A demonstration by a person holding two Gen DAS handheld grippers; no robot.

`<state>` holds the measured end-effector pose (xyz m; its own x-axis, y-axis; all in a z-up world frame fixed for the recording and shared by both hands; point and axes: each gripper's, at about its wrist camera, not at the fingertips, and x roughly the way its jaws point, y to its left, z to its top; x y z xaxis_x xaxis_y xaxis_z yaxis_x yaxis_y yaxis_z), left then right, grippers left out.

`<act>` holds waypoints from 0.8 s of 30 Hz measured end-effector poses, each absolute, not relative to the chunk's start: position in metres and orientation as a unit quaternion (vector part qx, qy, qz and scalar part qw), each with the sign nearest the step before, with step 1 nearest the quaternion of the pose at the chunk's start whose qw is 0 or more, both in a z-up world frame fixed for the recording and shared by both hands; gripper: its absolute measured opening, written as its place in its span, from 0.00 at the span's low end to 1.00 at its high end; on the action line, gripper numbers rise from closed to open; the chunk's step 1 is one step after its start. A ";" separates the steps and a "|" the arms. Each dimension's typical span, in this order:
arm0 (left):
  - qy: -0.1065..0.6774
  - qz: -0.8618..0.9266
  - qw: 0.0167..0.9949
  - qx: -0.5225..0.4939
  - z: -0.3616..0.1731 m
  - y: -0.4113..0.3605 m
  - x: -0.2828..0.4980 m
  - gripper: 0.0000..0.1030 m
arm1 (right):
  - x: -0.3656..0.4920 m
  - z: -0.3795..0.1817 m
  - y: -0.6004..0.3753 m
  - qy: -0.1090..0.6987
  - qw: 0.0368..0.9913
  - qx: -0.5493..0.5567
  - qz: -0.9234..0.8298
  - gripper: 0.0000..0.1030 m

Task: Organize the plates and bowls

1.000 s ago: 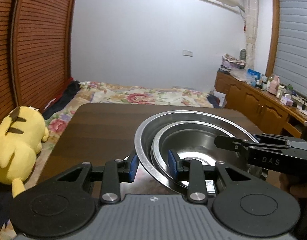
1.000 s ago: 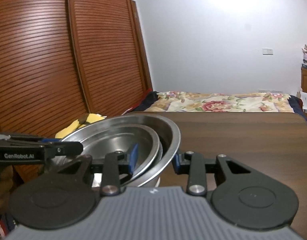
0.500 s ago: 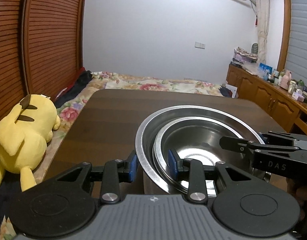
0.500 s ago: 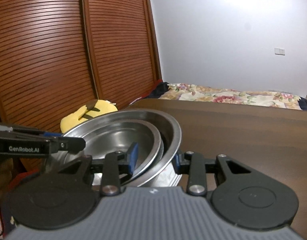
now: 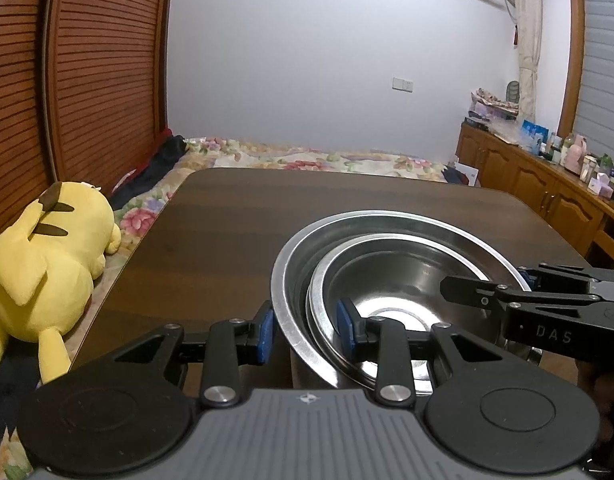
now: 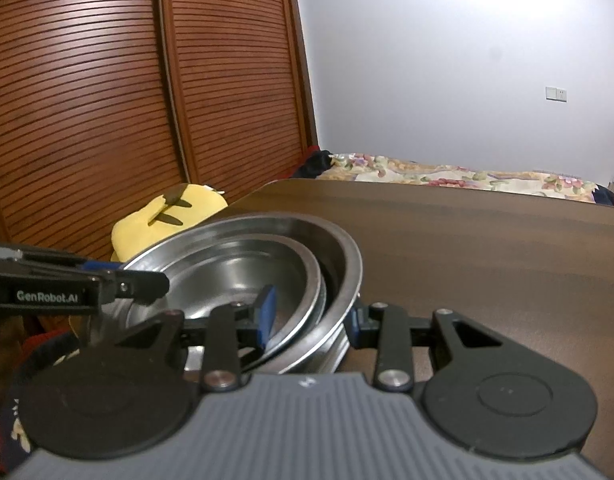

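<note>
Two grippers are clamping the nested steel bowls (image 5: 387, 272): our left gripper (image 5: 305, 330) is pinching the near-left rims, our right gripper (image 6: 309, 316) the opposite side. We are judging that level, matched hands matter most now. Shiny bowls are hovering low over the dark table (image 5: 235, 216).

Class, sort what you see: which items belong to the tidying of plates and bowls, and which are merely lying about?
Part of the job:
- large steel bowl
- smaller steel bowl nested inside it
- left hand-held gripper
- right hand-held gripper

Lying about:
- yellow plush toy
- floral bedding
- clutter on the wooden cabinets
</note>
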<state>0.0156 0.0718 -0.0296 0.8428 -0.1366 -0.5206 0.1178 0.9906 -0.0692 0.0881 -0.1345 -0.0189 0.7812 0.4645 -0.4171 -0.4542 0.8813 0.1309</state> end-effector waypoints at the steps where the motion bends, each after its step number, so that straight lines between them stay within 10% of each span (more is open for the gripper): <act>1: 0.271 -0.067 0.960 -0.017 -0.029 0.070 0.014 0.33 | 0.088 -0.019 -0.135 0.225 0.943 0.012 0.243 0.36; 17: 0.262 -0.054 0.964 -0.004 -0.030 0.062 0.009 0.33 | 0.083 -0.017 -0.141 0.211 0.951 0.008 0.224 0.60; 24: 0.243 -0.034 0.969 0.013 -0.019 0.060 0.002 0.59 | 0.071 -0.008 -0.145 0.188 0.957 0.004 0.219 0.60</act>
